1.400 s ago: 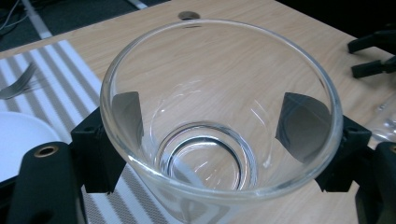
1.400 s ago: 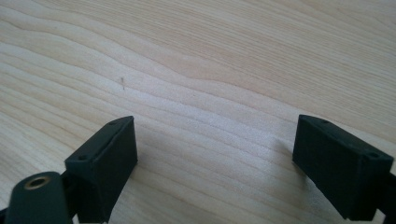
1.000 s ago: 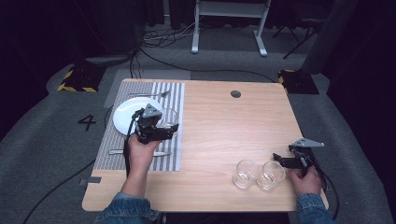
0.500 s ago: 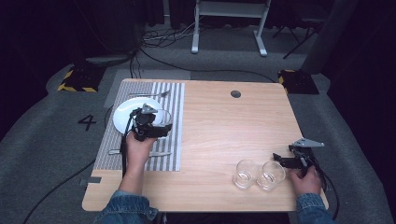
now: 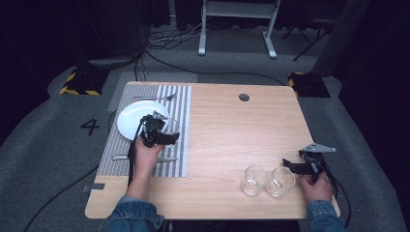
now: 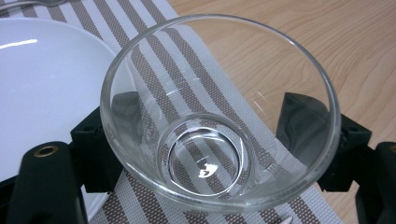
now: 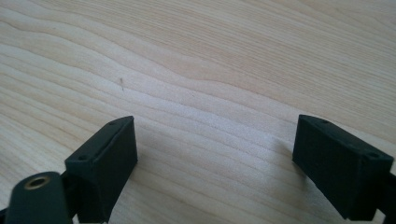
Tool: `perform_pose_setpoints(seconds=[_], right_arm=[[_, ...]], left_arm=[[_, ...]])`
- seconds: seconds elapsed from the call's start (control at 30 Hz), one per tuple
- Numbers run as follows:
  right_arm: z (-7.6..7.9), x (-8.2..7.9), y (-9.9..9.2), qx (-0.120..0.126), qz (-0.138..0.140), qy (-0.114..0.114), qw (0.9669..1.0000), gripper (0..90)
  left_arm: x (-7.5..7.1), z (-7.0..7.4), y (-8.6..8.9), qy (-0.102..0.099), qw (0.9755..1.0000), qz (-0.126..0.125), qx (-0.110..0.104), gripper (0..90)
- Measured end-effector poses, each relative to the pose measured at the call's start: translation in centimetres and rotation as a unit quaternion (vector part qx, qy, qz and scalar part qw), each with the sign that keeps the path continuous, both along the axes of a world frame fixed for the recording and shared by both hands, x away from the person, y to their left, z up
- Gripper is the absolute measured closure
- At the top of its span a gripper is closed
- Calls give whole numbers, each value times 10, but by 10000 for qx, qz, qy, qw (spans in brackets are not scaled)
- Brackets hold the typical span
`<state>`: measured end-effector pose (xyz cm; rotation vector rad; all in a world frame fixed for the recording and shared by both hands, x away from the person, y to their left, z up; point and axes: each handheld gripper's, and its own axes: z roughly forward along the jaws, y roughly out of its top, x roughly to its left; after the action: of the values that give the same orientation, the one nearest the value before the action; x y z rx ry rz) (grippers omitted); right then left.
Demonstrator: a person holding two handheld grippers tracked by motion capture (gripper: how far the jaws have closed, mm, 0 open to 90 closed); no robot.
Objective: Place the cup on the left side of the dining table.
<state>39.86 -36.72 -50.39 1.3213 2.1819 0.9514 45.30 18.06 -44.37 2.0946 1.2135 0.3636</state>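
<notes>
A clear glass tumbler (image 6: 205, 163) sits between the black jaws of my left gripper (image 6: 210, 126), which is shut on it. It hangs over the striped placemat (image 6: 154, 28), right beside the white plate (image 6: 42, 84). In the high view the left gripper (image 5: 167, 134) and its tumbler (image 5: 172, 126) are at the plate's (image 5: 133, 116) right edge. My right gripper (image 7: 219, 158) is open over bare wood with nothing between its jaws. In the high view it (image 5: 290, 166) rests near the table's front right, just right of two empty glasses (image 5: 255, 180) (image 5: 282, 181).
A fork (image 5: 154, 98) lies at the far end of the placemat (image 5: 181, 104), and more cutlery (image 5: 121, 157) lies on its near part. The wooden table (image 5: 241, 130) has a round cable hole (image 5: 244, 97) at the back. Cables and a stand's legs are on the floor behind.
The left gripper has shifted a little left toward the plate with the tumbler in it. The right gripper and the two glasses have stayed put.
</notes>
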Motion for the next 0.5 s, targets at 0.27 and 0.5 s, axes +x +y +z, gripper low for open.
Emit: perform_pose_setpoints(seconds=[0.27,0.5], right_arm=[[0,0,0,-1,1,-1,10000,138],[0,0,0,-1,1,-1,10000,138]], left_arm=[[3,-8,0,206,9998,-14,71,199],[2,-8,1,339,9994,-32,96,194]])
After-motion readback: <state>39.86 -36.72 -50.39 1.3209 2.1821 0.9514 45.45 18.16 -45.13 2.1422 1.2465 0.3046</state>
